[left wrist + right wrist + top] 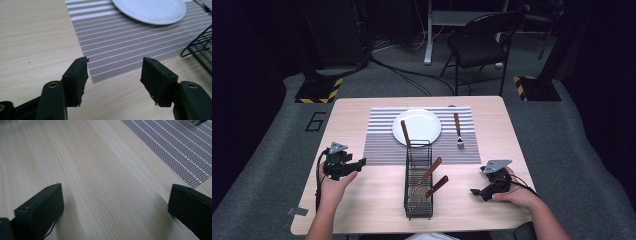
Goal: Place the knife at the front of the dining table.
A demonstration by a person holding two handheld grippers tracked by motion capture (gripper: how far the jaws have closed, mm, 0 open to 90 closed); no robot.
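A lab: hazard-taped stand bases [318,91], floor cables [402,72], dark surroundings.

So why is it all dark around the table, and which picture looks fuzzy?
High view: light falls on the pale wooden table, the room behind is dim. Right gripper view: far tabletop blurs. Left gripper view: round white plate shows soft glare.

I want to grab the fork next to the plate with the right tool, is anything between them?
Nothing visible blocks it. The right tool is open over bare table, and the fork lies on the striped placemat ahead of it. The wire rack stands off to its left, clear of that path.
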